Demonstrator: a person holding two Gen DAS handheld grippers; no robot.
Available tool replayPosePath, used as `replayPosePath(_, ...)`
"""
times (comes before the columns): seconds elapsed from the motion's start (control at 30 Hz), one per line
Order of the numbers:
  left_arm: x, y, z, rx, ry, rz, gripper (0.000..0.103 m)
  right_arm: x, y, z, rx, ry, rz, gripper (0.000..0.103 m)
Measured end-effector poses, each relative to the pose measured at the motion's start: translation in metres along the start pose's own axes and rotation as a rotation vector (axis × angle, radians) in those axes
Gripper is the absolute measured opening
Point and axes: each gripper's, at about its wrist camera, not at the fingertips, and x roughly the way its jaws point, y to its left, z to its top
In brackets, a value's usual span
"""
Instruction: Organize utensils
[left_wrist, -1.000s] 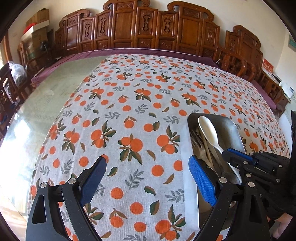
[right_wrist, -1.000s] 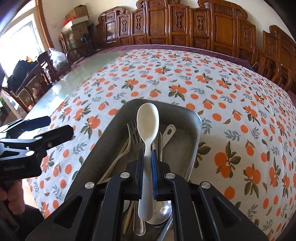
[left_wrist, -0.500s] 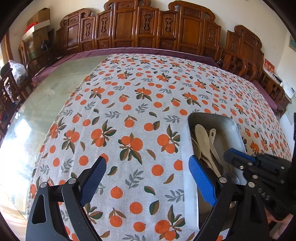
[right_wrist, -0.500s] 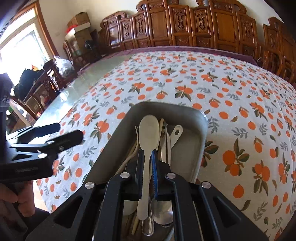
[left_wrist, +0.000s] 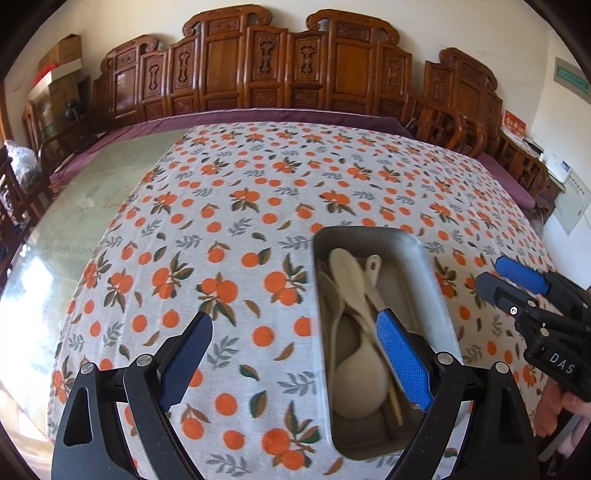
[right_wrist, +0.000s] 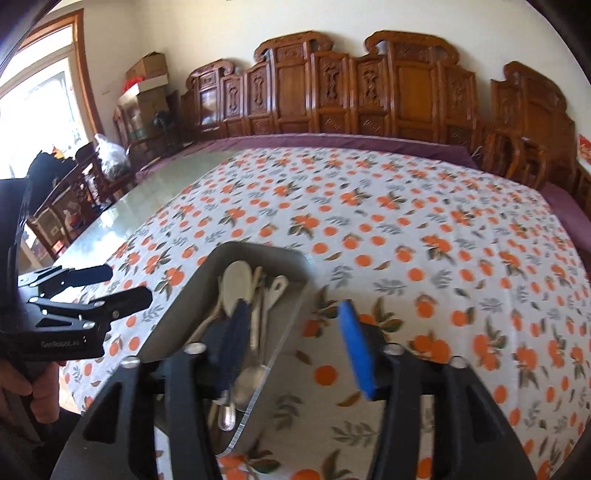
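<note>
A grey metal tray (left_wrist: 413, 243) lies on the orange-print tablecloth and holds several utensils: a cream spoon (left_wrist: 349, 275), a large cream ladle (left_wrist: 356, 376), a fork and metal pieces. It also shows in the right wrist view (right_wrist: 280, 258) with the cream spoon (right_wrist: 238, 282) inside. My left gripper (left_wrist: 295, 354) is open and empty, its right finger over the tray's left part. My right gripper (right_wrist: 295, 343) is open and empty above the tray's right rim; it also shows at the right of the left wrist view (left_wrist: 506, 277).
The tablecloth (left_wrist: 240, 206) covers most of a glass-topped table; bare glass (left_wrist: 74, 210) lies to the left. Carved wooden chairs (left_wrist: 258, 74) line the far edge. Boxes (right_wrist: 147, 81) and a window are at the back left.
My right gripper opened and let go of the cream spoon, which now lies in the tray. It then drew back to the right. My left gripper stayed open and shifted slightly toward the tray.
</note>
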Motion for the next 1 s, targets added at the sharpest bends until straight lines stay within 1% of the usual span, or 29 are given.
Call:
replayPosePath(0.03,-0.002,-0.004,0.0,0.004,-0.005,-0.005,0.088,-0.004,-0.004,0.0,0.005,-0.005,-0.011,0.072)
replayPosePath(0.07,-0.004,-0.008,0.0,0.006,-0.012,-0.01,0.09,-0.008,-0.007,-0.001,0.01,-0.011,-0.021,0.079)
replayPosePath(0.1,-0.006,-0.011,-0.001,0.007,-0.017,-0.016,0.093,-0.012,-0.009,-0.001,0.014,-0.018,-0.029,0.083)
replayPosePath(0.17,-0.012,-0.019,-0.001,0.015,-0.031,-0.026,0.095,-0.023,-0.015,-0.003,0.025,-0.033,-0.042,0.094)
replayPosePath(0.27,-0.021,-0.031,-0.002,0.032,-0.052,-0.021,0.095,-0.039,-0.02,-0.006,0.033,-0.047,-0.057,0.1)
replayPosePath(0.33,-0.027,-0.037,-0.001,0.034,-0.057,-0.022,0.095,-0.049,-0.022,-0.01,0.036,-0.049,-0.065,0.1)
replayPosePath(0.4,-0.033,-0.045,0.0,0.03,-0.046,-0.041,0.095,-0.06,-0.024,-0.012,0.044,-0.047,-0.073,0.1)
replayPosePath(0.57,-0.057,-0.063,-0.001,0.05,-0.068,-0.017,0.095,-0.097,-0.029,-0.016,0.059,-0.082,-0.096,0.1)
replayPosePath(0.67,-0.073,-0.07,-0.005,0.042,-0.07,-0.012,0.095,-0.116,-0.03,-0.017,0.06,-0.099,-0.109,0.1)
replayPosePath(0.83,-0.093,-0.08,-0.012,0.049,-0.075,0.009,0.095,-0.14,-0.033,-0.021,0.061,-0.116,-0.131,0.1)
replayPosePath(1.0,-0.115,-0.084,-0.015,0.04,-0.098,-0.006,0.095,-0.163,-0.037,-0.025,0.078,-0.139,-0.144,0.1)
